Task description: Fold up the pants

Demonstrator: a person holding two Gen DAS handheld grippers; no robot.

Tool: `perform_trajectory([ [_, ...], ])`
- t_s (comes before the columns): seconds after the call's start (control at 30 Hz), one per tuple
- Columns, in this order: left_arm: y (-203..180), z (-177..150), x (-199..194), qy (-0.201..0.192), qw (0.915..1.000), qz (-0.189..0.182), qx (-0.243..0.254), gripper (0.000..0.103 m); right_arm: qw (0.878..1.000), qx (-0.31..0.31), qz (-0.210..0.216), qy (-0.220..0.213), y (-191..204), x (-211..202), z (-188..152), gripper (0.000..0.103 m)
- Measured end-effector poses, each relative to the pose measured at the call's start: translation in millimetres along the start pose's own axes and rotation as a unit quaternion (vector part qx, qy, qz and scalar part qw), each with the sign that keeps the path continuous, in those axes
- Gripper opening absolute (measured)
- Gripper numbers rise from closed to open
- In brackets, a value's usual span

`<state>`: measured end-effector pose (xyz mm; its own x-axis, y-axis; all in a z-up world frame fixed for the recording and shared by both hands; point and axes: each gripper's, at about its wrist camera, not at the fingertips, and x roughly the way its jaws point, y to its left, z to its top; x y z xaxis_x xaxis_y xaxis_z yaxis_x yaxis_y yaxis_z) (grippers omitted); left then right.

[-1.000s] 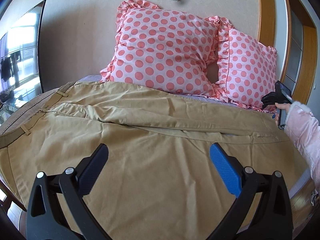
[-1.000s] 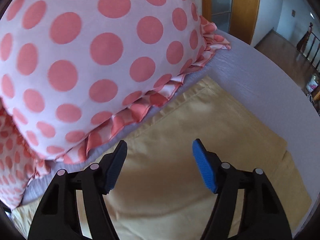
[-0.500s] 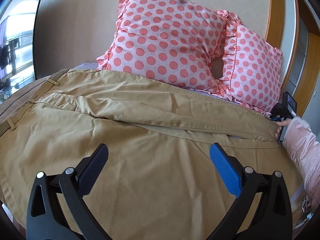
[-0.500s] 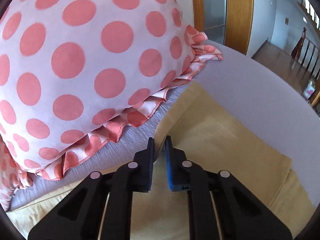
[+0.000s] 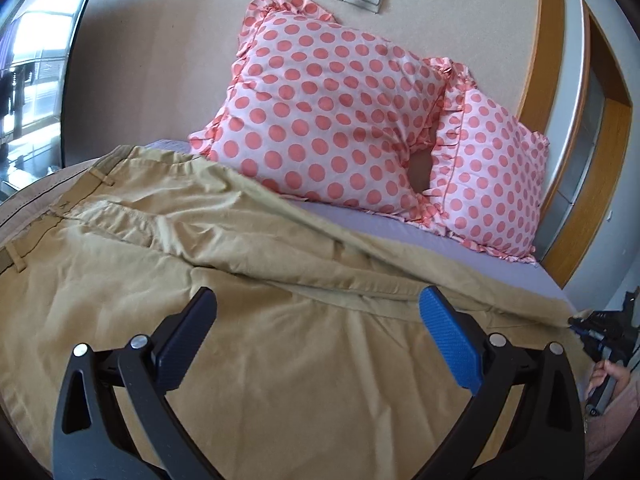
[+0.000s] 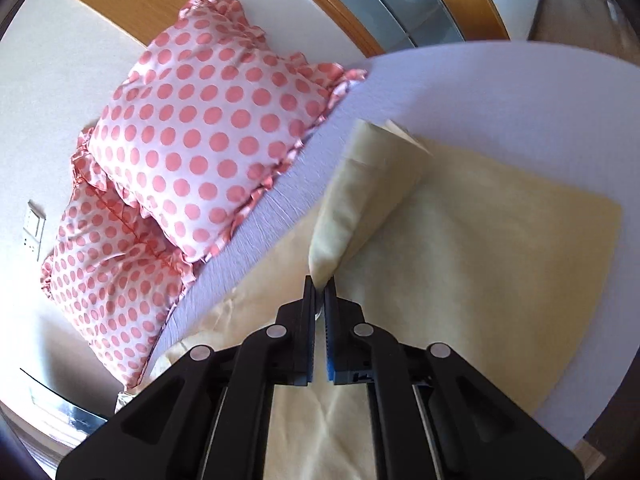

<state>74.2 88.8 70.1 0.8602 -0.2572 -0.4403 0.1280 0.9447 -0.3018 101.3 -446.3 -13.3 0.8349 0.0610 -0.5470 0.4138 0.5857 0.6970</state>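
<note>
No readable txt, labels or nos. anywhere in either view.

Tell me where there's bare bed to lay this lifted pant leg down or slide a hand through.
Free: the lavender sheet strip between the polka-dot pillows and the pants, and the wide bare sheet beyond the leg hem in the right wrist view. Crowded: the pillows fill the head end. Right gripper is shut on the pants; left gripper hangs open above them.

Daylight floods in from a bright window (image 5: pixel 28 76) at the left. The right wrist view is overexposed, washing out the pants (image 6: pixel 480 240). Fisheye bending curves both frames' dark-vignetted edges.
</note>
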Motion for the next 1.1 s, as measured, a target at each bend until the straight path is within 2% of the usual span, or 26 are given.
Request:
perform_trajectory([
  [0.07,-3.6,7.4,0.8,-0.005,0.9993,-0.036,0.004,0.101,0.999,0.029,0.002,0.016,0.9,2.2,4.8,0.018],
  [0.13,-5.2,12.8,0.2,-0.002,0.9984,-0.056,0.003,0.101,0.998,0.055,0.012,0.019,-1.4,-6.5,-2.7,0.032],
  [0.27,1.0,22.9,1.2,-0.006,0.9985,-0.052,-0.016,0.101,0.997,0.073,0.025,0.009,-9.6,-3.9,6.2,0.033],
  [0.33,11.2,32.4,8.6,0.009,0.9986,-0.041,-0.033,0.101,0.996,0.077,0.038,-0.004,-11.2,4.2,8.7,0.03],
  [0.37,17.9,38.8,15.9,0.019,0.9983,-0.036,-0.042,0.101,0.996,0.076,0.044,-0.005,-14.5,7.8,10.5,0.012],
  [0.4,24.5,45.8,23.5,0.027,0.9978,-0.036,-0.05,0.101,0.995,0.079,0.062,-0.002,-17.8,9.9,11.7,0.002],
  [0.5,50.6,67.5,49.4,0.053,0.9938,-0.025,-0.094,0.101,0.99,0.065,0.122,-0.036,-23.1,-11.5,13.1,0.002],
  [0.63,84.5,90.3,91.4,0.097,0.9778,-0.02,-0.184,0.101,0.987,0.063,0.139,-0.052,-32.0,-32.0,13.6,0.002],
  [0.73,95.8,102.5,125.2,0.129,0.9718,0.031,-0.195,0.1,0.985,0.071,0.147,-0.053,-39.2,-36.8,10.4,0.002],
  [0.8,100.8,109.9,144.0,0.134,0.9709,0.077,-0.183,0.1,0.984,0.075,0.153,-0.053,-40.3,-39.8,9.0,0.002],
  [0.87,111.9,116.1,164.2,0.143,0.9666,0.103,-0.186,0.097,0.983,0.077,0.157,-0.053,-39.8,-41.8,9.3,0.002],
  [0.9,119.2,117.9,174.3,0.151,0.9637,0.109,-0.192,0.085,0.983,0.076,0.159,-0.053,-39.9,-42.6,9.6,0.002],
  [0.93,128.1,118.4,182.2,0.16,0.9598,0.11,-0.203,0.057,0.983,0.075,0.16,-0.054,-38.9,-43.2,10.3,0.002],
  [0.97,137.7,117.4,186.4,0.167,0.9564,0.101,-0.217,0.038,0.982,0.077,0.164,-0.055,-39.4,-43.8,10.9,0.002],
  [1.0,146.4,115.2,184.8,0.171,0.9534,0.09,-0.232,0.009,0.981,0.078,0.167,-0.056,-38.0,-44.5,11.9,0.002],
  [1.03,150.9,112.3,175.6,0.165,0.9529,0.081,-0.241,0.008,0.98,0.078,0.171,-0.057,-37.4,-46.6,12.9,0.002],
  [1.1,148.3,107.8,142.1,0.137,0.9622,0.064,-0.226,0.007,0.98,0.069,0.175,-0.065,-36.1,-55.0,14.4,0.002],
])
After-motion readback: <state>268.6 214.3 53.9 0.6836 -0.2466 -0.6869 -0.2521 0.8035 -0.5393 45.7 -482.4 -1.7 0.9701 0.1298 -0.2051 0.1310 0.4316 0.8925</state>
